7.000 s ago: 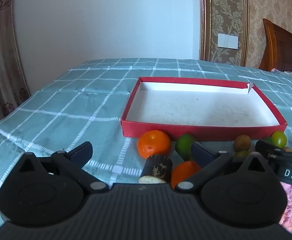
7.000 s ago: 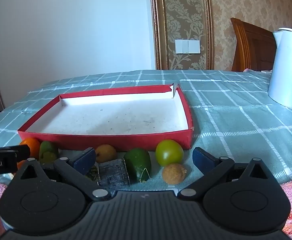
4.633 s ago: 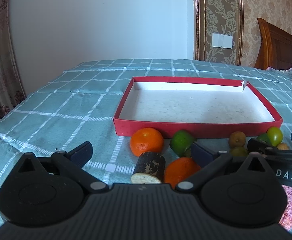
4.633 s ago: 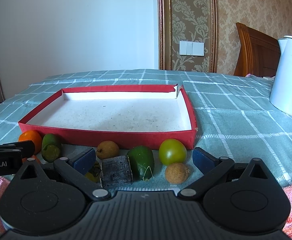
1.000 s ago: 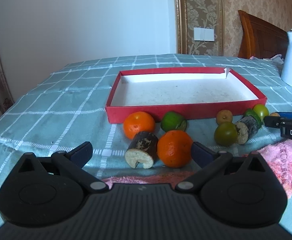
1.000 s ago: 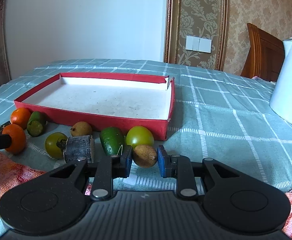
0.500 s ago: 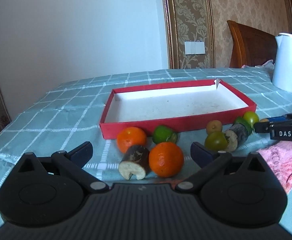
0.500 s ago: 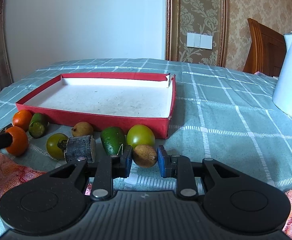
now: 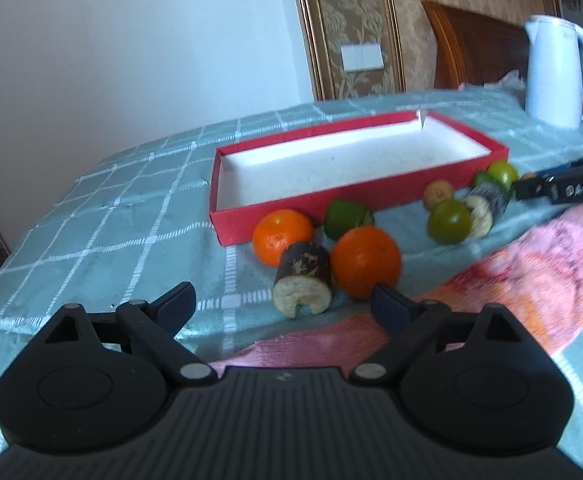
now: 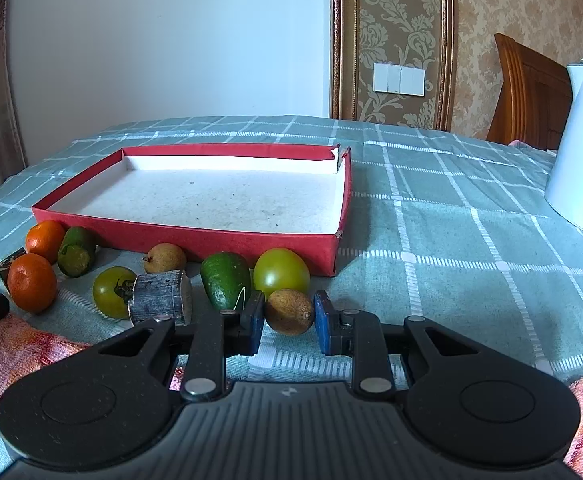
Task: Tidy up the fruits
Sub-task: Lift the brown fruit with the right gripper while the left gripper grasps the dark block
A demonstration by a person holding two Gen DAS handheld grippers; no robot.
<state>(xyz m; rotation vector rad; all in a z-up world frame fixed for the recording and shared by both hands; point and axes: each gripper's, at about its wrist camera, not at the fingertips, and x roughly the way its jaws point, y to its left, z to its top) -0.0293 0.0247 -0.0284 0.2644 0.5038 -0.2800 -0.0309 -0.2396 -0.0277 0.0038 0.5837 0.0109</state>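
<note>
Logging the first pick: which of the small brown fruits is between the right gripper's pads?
The brown fruit nearest the camera, clamped by the right gripper; the paler one sits free beside the red box.

Not much to read here, honestly. The only legible lettering was "DAS" in white on a small black label on the right tool [image 9: 563, 190], poking into the left wrist view from the right edge. The white kettle [image 9: 557, 70] had a tiny faint mark near its top, way too small to make out. A little emblem sat on each tool's black body, no letters though.
</note>
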